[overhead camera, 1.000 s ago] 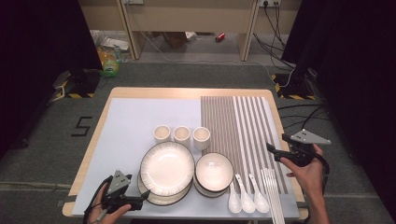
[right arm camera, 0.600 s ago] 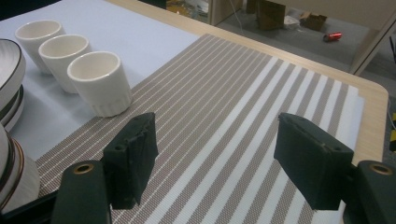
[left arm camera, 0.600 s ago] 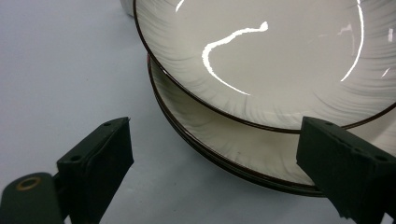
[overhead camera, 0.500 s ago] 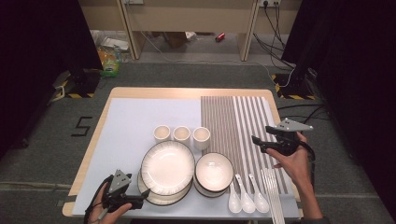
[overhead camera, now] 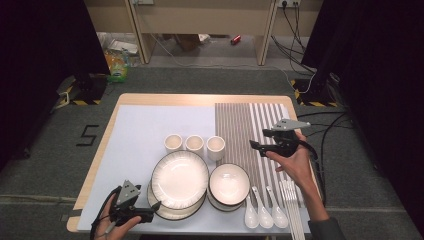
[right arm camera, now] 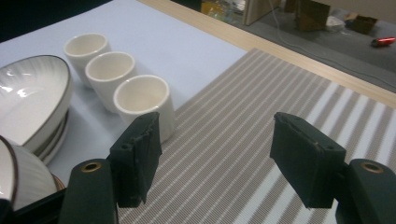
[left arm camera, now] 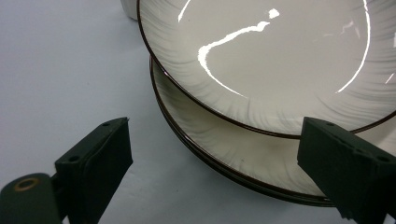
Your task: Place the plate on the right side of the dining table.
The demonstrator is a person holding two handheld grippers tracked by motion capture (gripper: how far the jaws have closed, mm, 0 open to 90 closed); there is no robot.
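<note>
cups (overhead camera: 194, 144) behind plates (overhead camera: 179, 178) | bowls (overhead camera: 229, 183) right | spoons (overhead camera: 264, 212) rightmost

Colours & patterns on the table

Stacked cream ceramic plates (overhead camera: 179, 180) w/ thin dark-brown rims & faint radial ribbing; cream bowls (overhead camera: 229, 183), same dark rim. Three plain cream handleless cups (overhead camera: 194, 144), no pattern. White ceramic spoons (overhead camera: 264, 213). Pale lavender-blue table cover (overhead camera: 145, 122); grey-brown woven placemat (overhead camera: 250, 125) w/ fine stripes going to broad white bands at one side. Light wood table edge (overhead camera: 200, 99). Black gripper pads (right arm camera: 140, 156).
</note>
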